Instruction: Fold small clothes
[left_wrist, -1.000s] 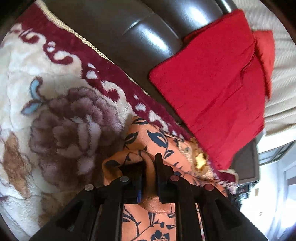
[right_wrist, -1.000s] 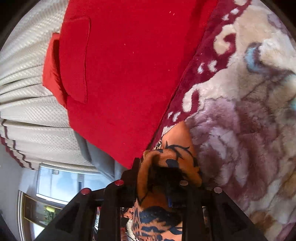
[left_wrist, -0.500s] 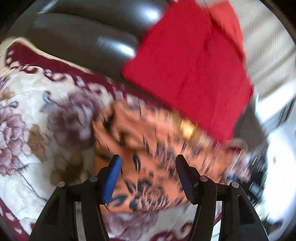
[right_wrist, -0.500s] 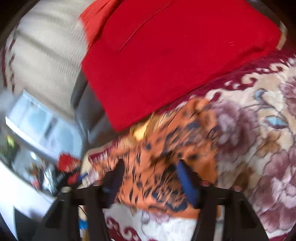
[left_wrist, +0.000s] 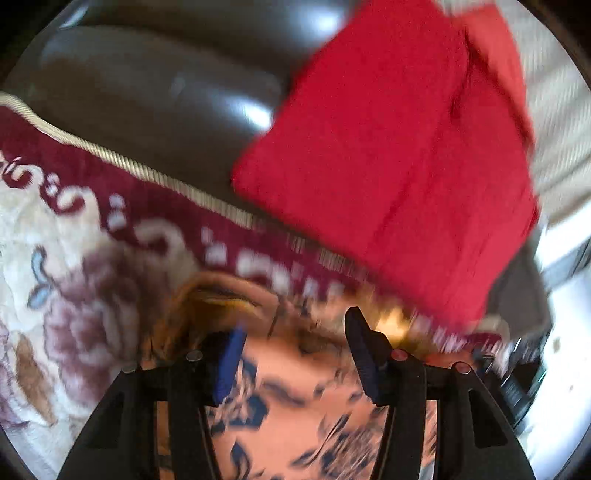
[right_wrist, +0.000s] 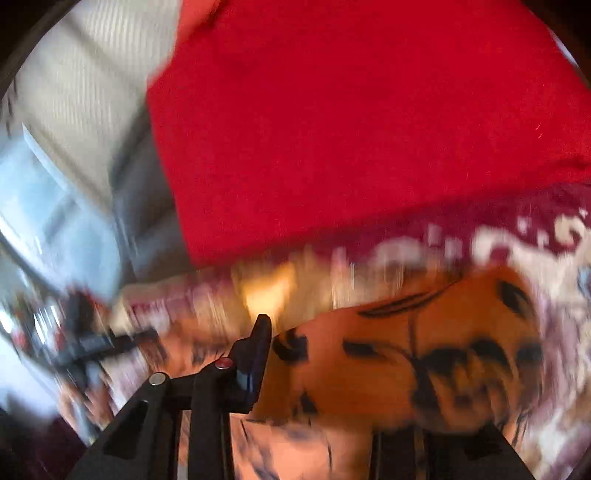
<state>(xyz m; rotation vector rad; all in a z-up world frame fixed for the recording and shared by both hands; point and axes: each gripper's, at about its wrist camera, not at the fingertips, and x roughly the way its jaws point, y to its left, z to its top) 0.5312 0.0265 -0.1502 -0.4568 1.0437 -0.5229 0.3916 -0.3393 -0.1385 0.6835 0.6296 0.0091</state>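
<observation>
One orange garment, orientation blurred

Floral rug, dark leather sofa, pale ribbed curtain behind.

Both wrist cams close, angled down, share red cushion.
</observation>
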